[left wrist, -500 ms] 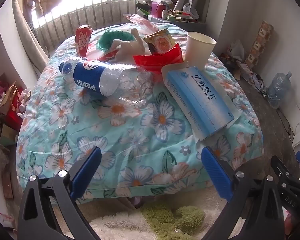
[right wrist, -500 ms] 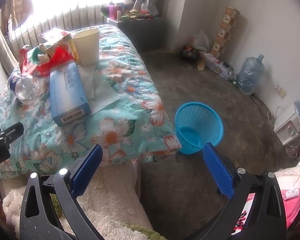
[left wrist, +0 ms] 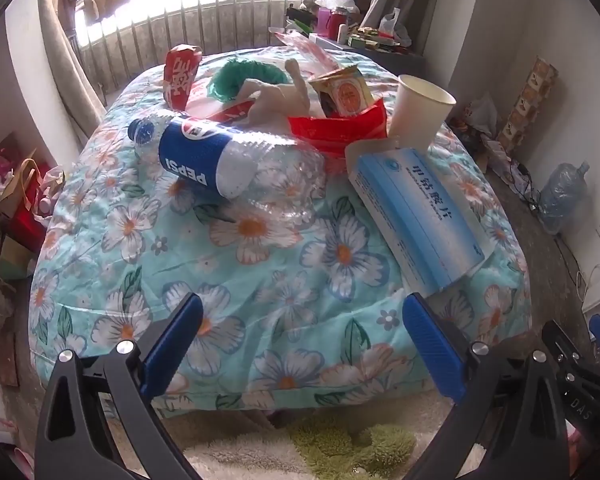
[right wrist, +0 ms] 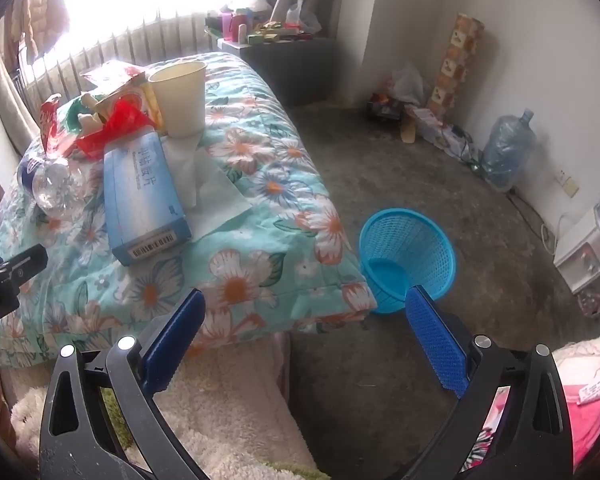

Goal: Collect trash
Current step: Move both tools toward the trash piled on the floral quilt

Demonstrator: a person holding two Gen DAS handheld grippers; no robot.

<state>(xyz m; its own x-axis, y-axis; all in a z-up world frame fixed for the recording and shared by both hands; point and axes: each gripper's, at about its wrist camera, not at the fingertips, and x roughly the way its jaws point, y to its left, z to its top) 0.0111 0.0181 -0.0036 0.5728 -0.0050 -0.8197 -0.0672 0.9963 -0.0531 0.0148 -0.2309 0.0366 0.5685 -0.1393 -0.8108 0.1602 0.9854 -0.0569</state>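
Trash lies on a floral quilt [left wrist: 284, 288]: a crushed Pepsi bottle [left wrist: 204, 156], a long blue box [left wrist: 416, 216], a paper cup [left wrist: 418, 110], a red wrapper [left wrist: 340, 130], a red packet [left wrist: 180, 76], a green net [left wrist: 248, 74] and an orange carton [left wrist: 346, 92]. My left gripper [left wrist: 300, 344] is open and empty at the quilt's near edge. My right gripper [right wrist: 302, 340] is open and empty, over the quilt's corner. The blue box [right wrist: 142, 196], the cup [right wrist: 180, 96] and a white tissue [right wrist: 208, 196] show in the right wrist view. A blue mesh basket [right wrist: 410, 252] stands on the floor beside the quilt.
A cluttered dark cabinet [right wrist: 284, 56] stands behind the quilt. A water jug [right wrist: 506, 150], a patterned tube [right wrist: 458, 60] and cables lie along the right wall. A fluffy rug [right wrist: 228, 420] lies below my grippers. Bags [left wrist: 16, 200] pile up at the left.
Both grippers have barely moved; the left view has shifted very slightly. Nothing was picked up or let go.
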